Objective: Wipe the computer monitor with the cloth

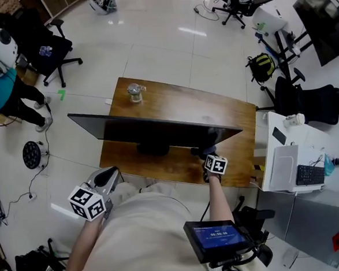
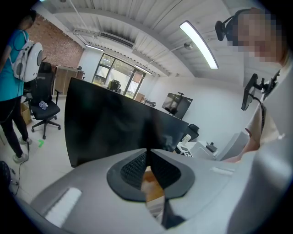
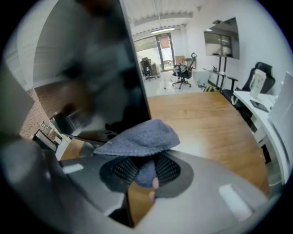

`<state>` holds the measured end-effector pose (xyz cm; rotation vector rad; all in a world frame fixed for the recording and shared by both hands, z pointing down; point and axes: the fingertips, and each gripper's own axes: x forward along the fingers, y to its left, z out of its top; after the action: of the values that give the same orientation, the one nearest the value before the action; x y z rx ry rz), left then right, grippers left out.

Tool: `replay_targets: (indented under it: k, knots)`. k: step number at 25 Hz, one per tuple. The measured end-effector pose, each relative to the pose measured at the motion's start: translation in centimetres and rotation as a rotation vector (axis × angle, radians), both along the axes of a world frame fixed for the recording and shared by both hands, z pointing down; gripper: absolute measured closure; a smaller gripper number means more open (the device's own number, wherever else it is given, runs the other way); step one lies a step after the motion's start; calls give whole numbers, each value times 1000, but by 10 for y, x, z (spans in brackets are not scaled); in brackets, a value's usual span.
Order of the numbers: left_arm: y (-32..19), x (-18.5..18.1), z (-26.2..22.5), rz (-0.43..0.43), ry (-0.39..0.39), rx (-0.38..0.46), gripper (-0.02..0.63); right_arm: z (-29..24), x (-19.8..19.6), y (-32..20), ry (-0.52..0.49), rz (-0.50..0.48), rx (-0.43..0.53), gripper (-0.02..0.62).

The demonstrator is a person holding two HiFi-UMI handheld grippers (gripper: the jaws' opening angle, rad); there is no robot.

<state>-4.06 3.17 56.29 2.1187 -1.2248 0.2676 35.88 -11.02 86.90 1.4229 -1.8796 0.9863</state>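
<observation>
A wide black monitor (image 1: 152, 130) stands on a wooden table (image 1: 225, 108), its dark screen facing me. My right gripper (image 1: 209, 158) is at the screen's lower right part, shut on a blue-grey cloth (image 3: 142, 139) that lies against the screen (image 3: 87, 77). My left gripper (image 1: 106, 180) hangs near the table's front left corner, away from the monitor (image 2: 114, 123), its jaws shut with nothing between them.
A glass jar (image 1: 135, 92) sits at the table's far left. A white side desk (image 1: 286, 153) with a laptop and a keyboard stands on the right. Office chairs (image 1: 47, 48) and a person (image 1: 4, 85) are at the left.
</observation>
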Motion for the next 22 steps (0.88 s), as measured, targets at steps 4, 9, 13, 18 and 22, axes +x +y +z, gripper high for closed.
replay_targets:
  k: [4,9,13,18,22]
  knots:
    - [3,-13,4,-27,-1,-12,601,0,0,1,6,32,-5,511]
    - [8,-38,7,-80,11,-23,600,-5,-7,0,39,40,-28,511]
    - [7,-62,6,-100,16,-19,600,-4,-32,4,37,20,-52,511]
    - [1,-82,7,-86,21,-20,600,-1,-69,7,28,17,-86,511]
    - [-5,-109,0,-91,7,7,601,0,-87,10,30,29,-112,512]
